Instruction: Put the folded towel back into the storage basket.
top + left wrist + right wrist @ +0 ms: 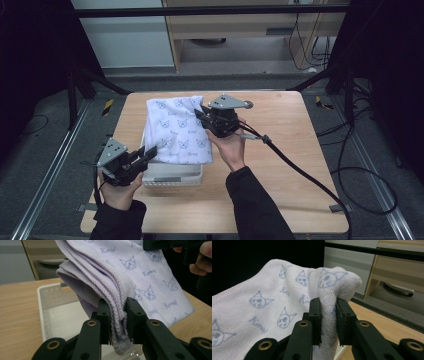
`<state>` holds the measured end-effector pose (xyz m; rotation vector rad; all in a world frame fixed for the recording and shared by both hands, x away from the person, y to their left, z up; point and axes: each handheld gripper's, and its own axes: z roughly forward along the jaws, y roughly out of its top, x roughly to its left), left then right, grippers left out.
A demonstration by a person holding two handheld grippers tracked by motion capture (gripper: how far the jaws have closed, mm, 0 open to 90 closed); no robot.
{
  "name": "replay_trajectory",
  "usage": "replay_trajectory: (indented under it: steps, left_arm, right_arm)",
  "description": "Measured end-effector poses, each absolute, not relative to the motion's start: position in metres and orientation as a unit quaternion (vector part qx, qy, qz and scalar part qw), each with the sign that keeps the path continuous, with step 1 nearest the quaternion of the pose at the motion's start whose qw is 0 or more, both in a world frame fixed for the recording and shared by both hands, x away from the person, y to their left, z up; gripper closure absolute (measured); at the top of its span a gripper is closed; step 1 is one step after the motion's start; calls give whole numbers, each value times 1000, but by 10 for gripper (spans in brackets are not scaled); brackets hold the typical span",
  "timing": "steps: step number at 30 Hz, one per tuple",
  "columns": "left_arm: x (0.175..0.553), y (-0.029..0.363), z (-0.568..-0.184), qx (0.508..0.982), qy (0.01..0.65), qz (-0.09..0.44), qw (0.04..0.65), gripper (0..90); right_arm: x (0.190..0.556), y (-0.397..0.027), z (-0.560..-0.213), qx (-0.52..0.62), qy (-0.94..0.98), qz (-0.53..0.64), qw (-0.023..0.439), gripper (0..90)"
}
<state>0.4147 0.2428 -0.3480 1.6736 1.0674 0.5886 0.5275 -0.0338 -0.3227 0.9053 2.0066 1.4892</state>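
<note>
A folded pale lilac towel [177, 129] printed with small cat faces hangs between my two grippers, over a white plastic basket [172, 175]. My left gripper [150, 152] is shut on the towel's near left corner; in the left gripper view the layered towel edge [117, 315] is pinched between the jaws, with the basket [47, 305] beneath. My right gripper [200, 114] is shut on the far right corner, where a bunched fold of towel [328, 312] sits between the pads. The towel covers most of the basket in the high view.
The basket stands on a light wooden table [285, 150], left of centre. A black cable [300, 175] trails from the right gripper across the table's right side. A wooden cabinet [250, 30] and dark frame bars lie beyond the far edge.
</note>
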Motion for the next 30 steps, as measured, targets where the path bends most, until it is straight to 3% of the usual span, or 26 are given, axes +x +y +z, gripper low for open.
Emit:
replay_trajectory:
  steps: [30]
  left_arm:
    - [442, 274, -375, 691, 489, 244, 474, 740]
  right_arm:
    - [557, 7, -355, 338, 748, 526, 224, 763]
